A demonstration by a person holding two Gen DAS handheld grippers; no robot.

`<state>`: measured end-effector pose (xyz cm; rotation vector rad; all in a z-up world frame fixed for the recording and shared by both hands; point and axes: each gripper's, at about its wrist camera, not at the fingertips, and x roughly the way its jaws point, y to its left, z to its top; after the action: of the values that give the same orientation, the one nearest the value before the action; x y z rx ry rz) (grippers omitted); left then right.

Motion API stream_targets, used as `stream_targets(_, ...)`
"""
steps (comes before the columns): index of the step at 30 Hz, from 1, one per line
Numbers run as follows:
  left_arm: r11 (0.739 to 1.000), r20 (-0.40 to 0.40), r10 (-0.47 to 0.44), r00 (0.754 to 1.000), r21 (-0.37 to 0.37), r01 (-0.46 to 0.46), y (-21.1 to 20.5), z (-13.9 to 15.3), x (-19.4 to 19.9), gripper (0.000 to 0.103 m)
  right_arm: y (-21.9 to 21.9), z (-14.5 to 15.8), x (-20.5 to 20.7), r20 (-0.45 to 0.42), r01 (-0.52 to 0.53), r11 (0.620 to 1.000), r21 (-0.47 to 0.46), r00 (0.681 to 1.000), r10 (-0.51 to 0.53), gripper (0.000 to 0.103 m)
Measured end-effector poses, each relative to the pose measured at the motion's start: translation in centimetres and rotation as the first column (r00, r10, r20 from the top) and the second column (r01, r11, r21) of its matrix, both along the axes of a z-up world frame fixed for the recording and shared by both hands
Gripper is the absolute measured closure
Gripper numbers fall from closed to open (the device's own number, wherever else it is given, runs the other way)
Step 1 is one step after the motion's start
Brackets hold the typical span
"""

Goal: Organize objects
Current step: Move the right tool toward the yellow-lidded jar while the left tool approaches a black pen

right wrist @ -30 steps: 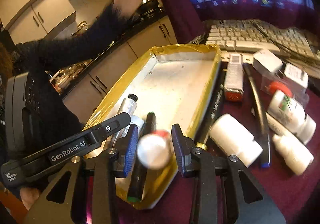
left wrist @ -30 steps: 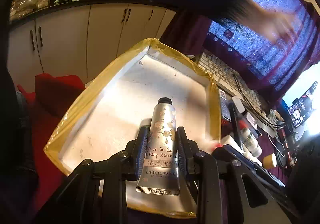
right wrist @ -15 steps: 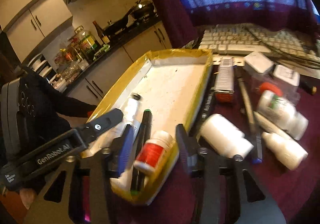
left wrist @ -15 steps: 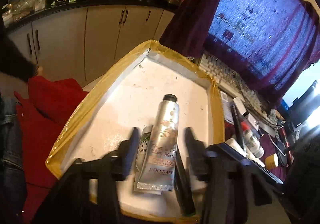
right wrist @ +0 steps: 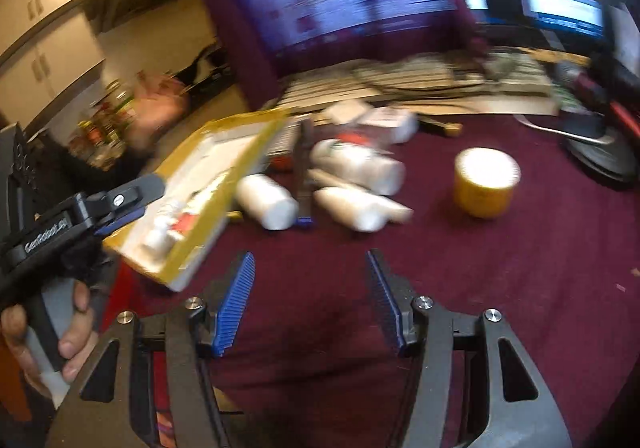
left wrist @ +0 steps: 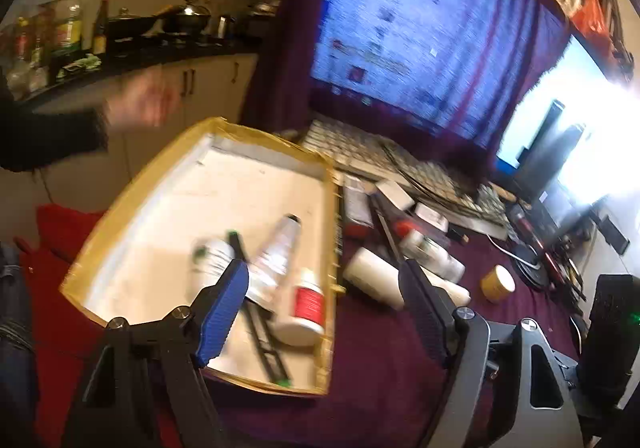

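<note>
A yellow-edged white tray (left wrist: 168, 184) lies at the table's left edge. In it lie a silver hand-cream tube (left wrist: 276, 260), a white bottle with a red label (left wrist: 306, 306), a black pen (left wrist: 260, 312) and a white tube (left wrist: 212, 260). My left gripper (left wrist: 324, 300) is open and empty, above the tray's right rim. My right gripper (right wrist: 310, 290) is open and empty over bare maroon cloth, right of the tray (right wrist: 240, 168). Loose white bottles (right wrist: 268, 202) and a yellow jar (right wrist: 486, 182) lie ahead of it.
A keyboard (left wrist: 384, 152) with cables lies behind the loose items, before a purple-blue curtain (left wrist: 420, 28). Small boxes (left wrist: 394, 194) and a dark pen (left wrist: 388, 232) lie by the tray. A monitor stand (right wrist: 604, 152) is at the right. Kitchen cabinets (left wrist: 192, 88) stand beyond the tray.
The left gripper let go of the hand-cream tube and drew back to the right. The right gripper dropped the red-label bottle into the tray, opened, and swung right over the cloth.
</note>
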<state>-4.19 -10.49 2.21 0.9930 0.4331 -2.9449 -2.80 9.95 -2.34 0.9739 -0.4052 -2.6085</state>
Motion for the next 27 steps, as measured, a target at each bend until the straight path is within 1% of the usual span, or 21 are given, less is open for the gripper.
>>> stream_targets(1,1.0,0.008,-0.012,1.0,0.001,0.012,0.6,-0.1,-0.1,0.03,1.0,-0.1,0.2,0.002,0.03,1.0,0.002,1.0,-0.03,0.047)
stream_targets(4,0.998,0.027,-0.055,0.998,-0.008,0.055,2.6,-0.6,-0.6,0.03,2.9,-0.1,0.2,0.014,0.07,0.998,-0.005,0.997,-0.07,0.047)
stream_targets(8,0.995,0.046,-0.096,0.994,-0.026,0.097,4.9,-1.0,-0.9,0.03,3.9,0.2,0.6,-0.004,0.095,0.995,0.005,0.995,-0.095,0.047)
stream_targets(12,0.992,0.054,-0.118,0.992,-0.042,0.12,6.1,-1.3,-0.8,0.03,4.0,0.3,0.4,0.001,0.09,0.996,0.009,0.996,-0.09,0.047)
stream_targets(16,0.991,0.062,-0.125,0.99,-0.046,0.128,6.5,-1.5,-0.8,0.03,4.0,0.1,0.1,0.025,0.065,0.998,0.004,0.998,-0.065,0.047)
stream_targets(18,0.991,0.069,-0.124,0.99,-0.046,0.127,6.4,-1.7,-0.7,0.03,4.0,0.2,0.1,0.02,0.06,0.998,0.006,0.998,-0.06,0.047)
stream_targets(21,0.992,0.084,-0.119,0.989,-0.034,0.122,6.1,-2.2,-0.8,0.03,3.8,0.8,0.1,-0.003,0.046,0.998,0.033,0.999,-0.046,0.047)
stream_targets(23,0.992,0.092,-0.12,0.988,-0.019,0.122,5.9,-2.5,-0.9,0.03,3.9,1.2,-0.1,-0.02,0.056,0.997,0.044,0.998,-0.055,0.047)
stream_targets(27,0.993,0.099,-0.119,0.988,-0.006,0.121,5.7,-2.9,-0.9,0.03,4.4,1.5,-1.2,-0.014,0.083,0.995,0.047,0.996,-0.083,0.047)
